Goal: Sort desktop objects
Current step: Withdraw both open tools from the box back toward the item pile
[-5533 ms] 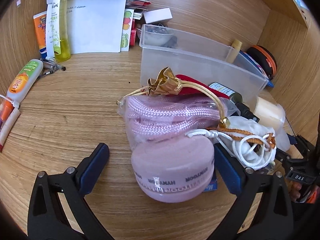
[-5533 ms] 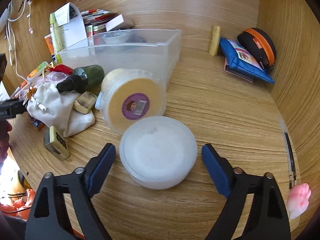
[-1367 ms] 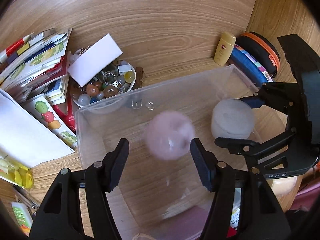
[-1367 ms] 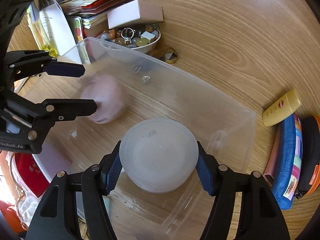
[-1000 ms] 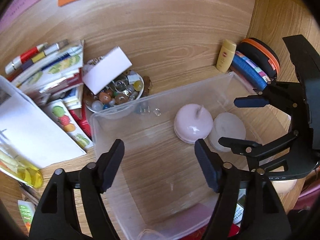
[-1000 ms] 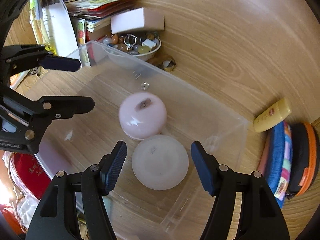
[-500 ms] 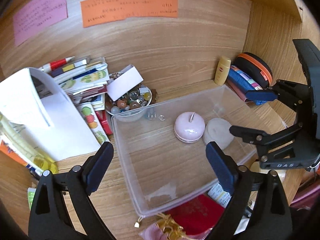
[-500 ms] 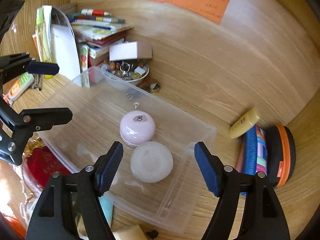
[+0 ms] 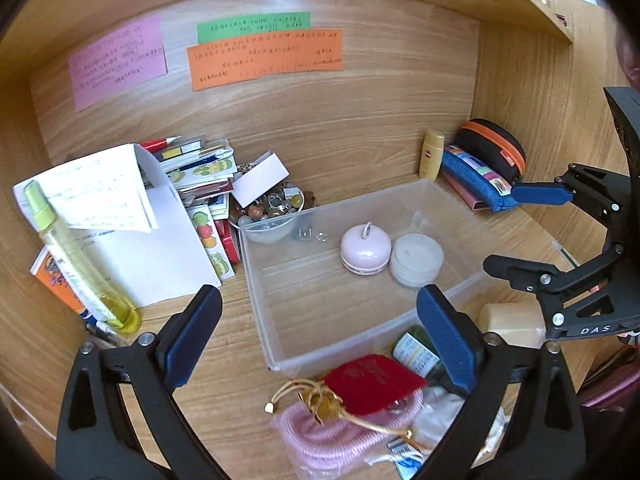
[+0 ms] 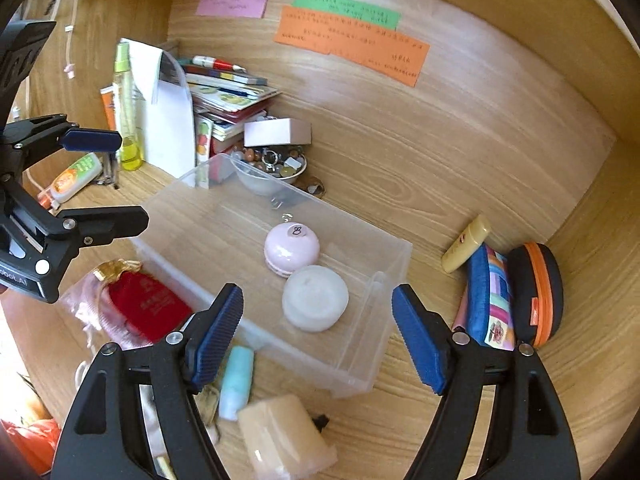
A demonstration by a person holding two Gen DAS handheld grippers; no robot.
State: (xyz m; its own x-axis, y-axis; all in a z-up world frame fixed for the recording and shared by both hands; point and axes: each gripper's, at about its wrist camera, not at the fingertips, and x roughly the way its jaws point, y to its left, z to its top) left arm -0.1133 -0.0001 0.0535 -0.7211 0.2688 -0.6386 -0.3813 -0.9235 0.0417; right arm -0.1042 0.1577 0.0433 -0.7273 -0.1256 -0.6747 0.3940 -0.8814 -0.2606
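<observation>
Bin [image 9: 256, 280], clear plastic, toward back of desk [image 9: 360, 136]; pink round case [image 9: 366, 251] and white round tub [image 9: 416, 260] touching inside, near right end wall. Left gripper [image 9: 320, 332] and right gripper [image 10: 318, 328] both empty, jaws just opened wider, apart from the bin.

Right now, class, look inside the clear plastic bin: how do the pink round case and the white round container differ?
The pink round case is glossy pale pink with a domed top and a small dark-marked sticker; the white round container is frosted white, flat-topped and unmarked. The pink case also lies further into the clear plastic bin than the white container. Both are round, lie side by side on the bin floor, and neither is held by a gripper.
</observation>
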